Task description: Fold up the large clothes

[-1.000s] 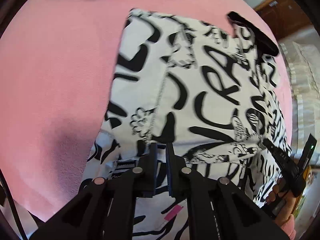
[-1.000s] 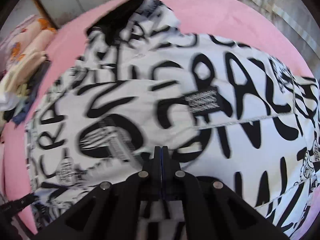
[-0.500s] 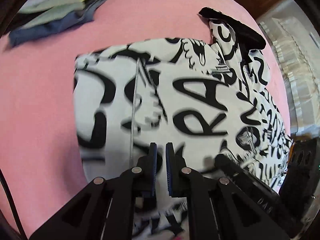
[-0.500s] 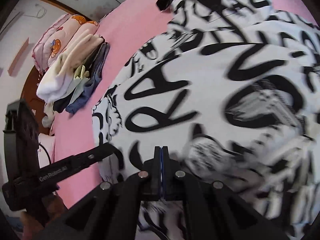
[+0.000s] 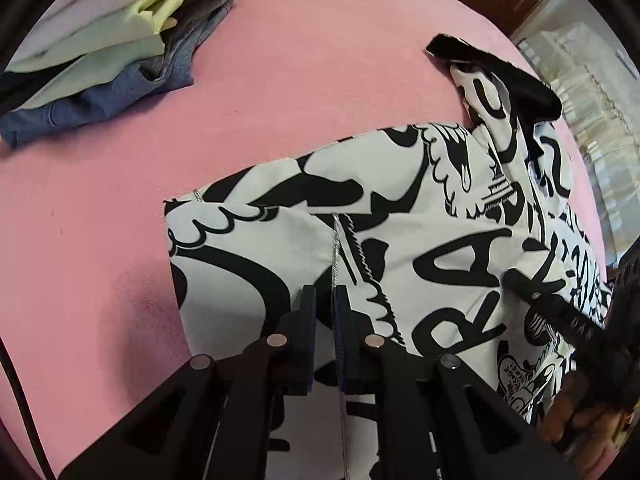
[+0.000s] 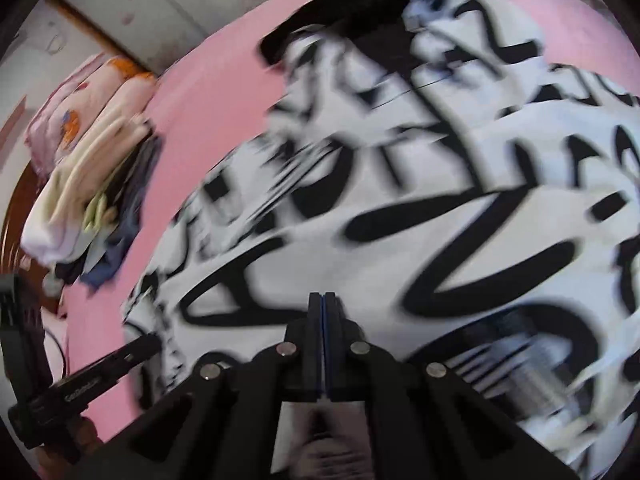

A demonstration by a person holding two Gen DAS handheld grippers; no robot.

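Observation:
A large white garment with black graffiti lettering (image 5: 420,232) lies folded on the pink bed (image 5: 120,208); its black collar points to the far right. My left gripper (image 5: 324,292) sits low over the garment's near edge, jaws a narrow gap apart with a fold of cloth and a silver seam line between them. My right gripper (image 6: 323,298) is shut over the same garment (image 6: 400,220), which is blurred in the right wrist view; whether cloth is pinched is hidden. The right gripper also shows in the left wrist view (image 5: 568,320), and the left gripper in the right wrist view (image 6: 100,372).
A stack of folded clothes (image 5: 100,52), blue, grey and pale green, lies on the bed at the far left, also in the right wrist view (image 6: 92,184). A hand rests on top of it. Wooden furniture and a curtain stand beyond the bed.
Both grippers have swept the garment's edge across, folding it over; the view has swung toward the folded stack. The right gripper has stayed shut and is moving fast, blurring its view.

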